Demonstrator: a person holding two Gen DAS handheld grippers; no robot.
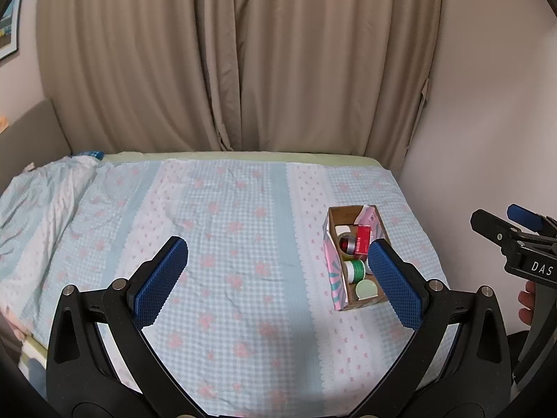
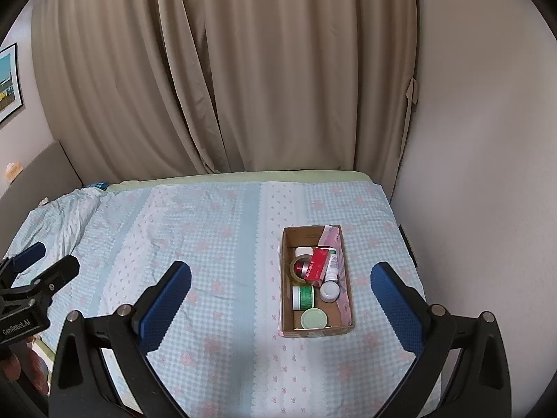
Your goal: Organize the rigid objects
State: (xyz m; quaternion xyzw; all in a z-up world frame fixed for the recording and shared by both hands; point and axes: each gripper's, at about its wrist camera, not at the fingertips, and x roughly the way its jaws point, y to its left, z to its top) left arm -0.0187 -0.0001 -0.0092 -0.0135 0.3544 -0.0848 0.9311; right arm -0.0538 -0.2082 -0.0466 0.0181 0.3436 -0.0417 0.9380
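Note:
An open cardboard box stands on the bed at the right; it also shows in the left wrist view. Inside lie a red carton, a tape roll, a green-labelled jar, a pale green lid, a small white jar and a white bottle. My left gripper is open and empty above the bedspread, left of the box. My right gripper is open and empty, hovering above the box.
The bed has a blue-and-pink checked cover. Beige curtains hang behind it. A white wall runs close along the right side. A bunched sheet lies at the far left.

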